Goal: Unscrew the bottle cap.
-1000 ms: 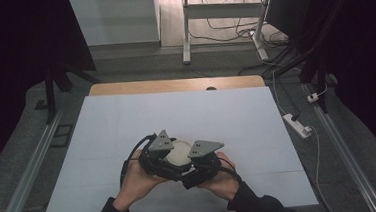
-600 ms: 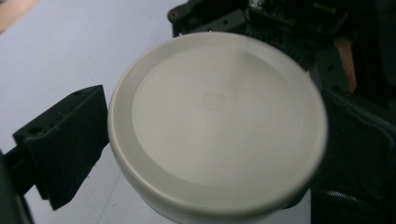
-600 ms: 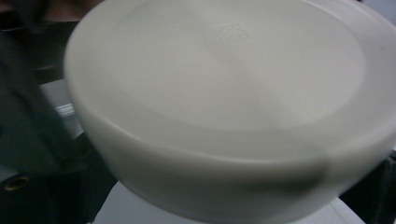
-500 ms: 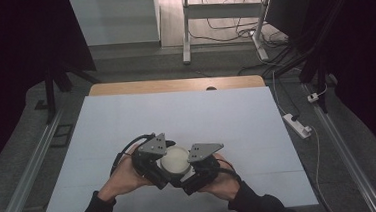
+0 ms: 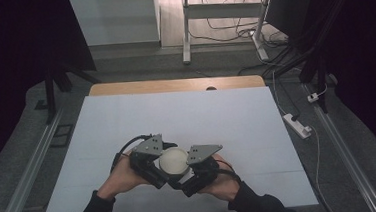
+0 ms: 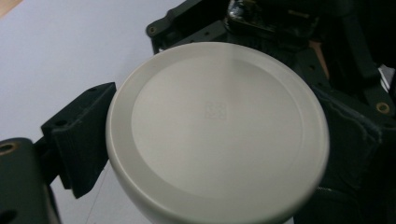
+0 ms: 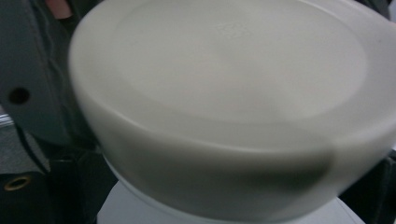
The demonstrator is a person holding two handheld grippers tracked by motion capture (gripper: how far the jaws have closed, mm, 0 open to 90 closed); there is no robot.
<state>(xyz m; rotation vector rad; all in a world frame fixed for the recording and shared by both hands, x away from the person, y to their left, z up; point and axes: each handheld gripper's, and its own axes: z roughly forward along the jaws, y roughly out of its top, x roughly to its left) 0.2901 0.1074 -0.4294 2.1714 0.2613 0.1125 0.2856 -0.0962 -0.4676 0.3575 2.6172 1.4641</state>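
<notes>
We see a round off-white lid point(image 5: 172, 160) on a white container, held up between our two grippers near the 6 o'clock edge of the tabletop point(image 5: 186, 116). The left gripper point(image 5: 156, 164) sits at the lid's 9 o'clock side and the right gripper point(image 5: 193, 172) at its 3 o'clock side, both pressed close against it, each with a grey plate on top.

In the left gripper view, the lid point(image 6: 217, 126) faces the camera nearly flat, with a faint square mark at its centre. One black finger point(image 6: 81, 140) touches the rim at 9 o'clock, so the left fingers appear closed on the lid, though the second finger is hidden behind the lid.

In the right gripper view, the lid point(image 7: 233, 93) is blurred and very near, above the white body point(image 7: 187, 205) of the container. We cannot tell whether the right fingers are open or closed.

Both hands point(image 5: 126, 178) rest low on the white sheet, and a power strip point(image 5: 297, 124) lies on the floor at 3 o'clock.
</notes>
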